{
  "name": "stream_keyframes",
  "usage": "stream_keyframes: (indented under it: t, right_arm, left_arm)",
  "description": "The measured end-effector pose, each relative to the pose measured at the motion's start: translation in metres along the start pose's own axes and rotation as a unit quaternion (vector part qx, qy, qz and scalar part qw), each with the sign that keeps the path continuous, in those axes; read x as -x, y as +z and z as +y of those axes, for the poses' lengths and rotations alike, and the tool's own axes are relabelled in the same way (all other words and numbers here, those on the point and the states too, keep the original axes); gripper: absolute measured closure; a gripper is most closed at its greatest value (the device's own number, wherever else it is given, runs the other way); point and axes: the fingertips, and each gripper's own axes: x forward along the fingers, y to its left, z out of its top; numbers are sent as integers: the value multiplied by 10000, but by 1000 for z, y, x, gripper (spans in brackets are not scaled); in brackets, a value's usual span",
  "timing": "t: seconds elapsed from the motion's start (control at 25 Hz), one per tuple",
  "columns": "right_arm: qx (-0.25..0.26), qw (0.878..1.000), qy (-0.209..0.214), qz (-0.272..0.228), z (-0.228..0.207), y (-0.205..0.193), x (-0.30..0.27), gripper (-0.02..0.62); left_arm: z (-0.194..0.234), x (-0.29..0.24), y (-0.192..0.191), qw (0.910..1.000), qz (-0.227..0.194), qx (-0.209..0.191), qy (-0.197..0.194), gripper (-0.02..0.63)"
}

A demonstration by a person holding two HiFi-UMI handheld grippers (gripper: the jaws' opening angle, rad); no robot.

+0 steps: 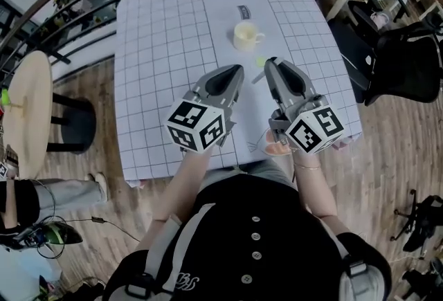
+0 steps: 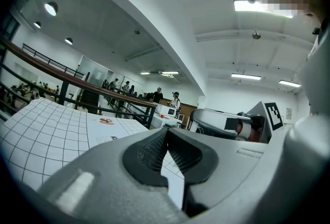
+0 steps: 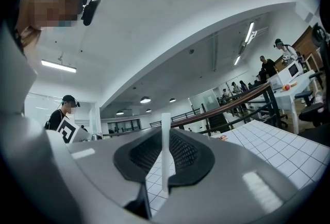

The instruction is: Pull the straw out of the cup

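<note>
**A:** Straw [image 3: 165, 151] first: where does it sit right now?

**B:** It sits between the jaws of the right gripper [image 1: 270, 63]. In the right gripper view it is a thin white tube standing upright, crossing the dark ribbed pads at a right angle. The pads press on it from both sides, so that gripper is pinching it.

**A:** So it isn't in the cup?

**B:** I'd say not. The pale mug-shaped cup [image 1: 246, 35] stands alone on the gridded bench [image 1: 159, 50], ahead of both sets of jaws and clearly apart from them. I can't make out any straw rising from it in the head view, though the straw is too thin to trace there.

**A:** And the other hand?

**B:** The left gripper [image 2: 166, 130] has its jaws pressed together at the tips with nothing between them. Only bench cloth shows behind the pads. It hangs just beside the right one, and both point level towards the far side of the bench.

**A:** What does the next move turn on, then?

**B:** The straw's long axis. It stands vertical, across the grip, while the cup lies forward of the tips. My judgement is that the pull itself looks done. What's left is keeping the straw clear of the rim and putting it down, and that falls to the right hand.
</note>
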Motion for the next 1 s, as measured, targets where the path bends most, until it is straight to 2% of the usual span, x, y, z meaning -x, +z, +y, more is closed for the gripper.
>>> stream_keyframes:
  t: [0.52,1.0]
  right_arm:
    - [32,9993,293,244,-52,5,-50,552]
    - [-110,9984,273,479,-103,-18,-103,552]
  left_arm:
    - [40,-51,15,9994,-38,56,340,607]
    - [94,-85,-1,9975,94,210,665,607]
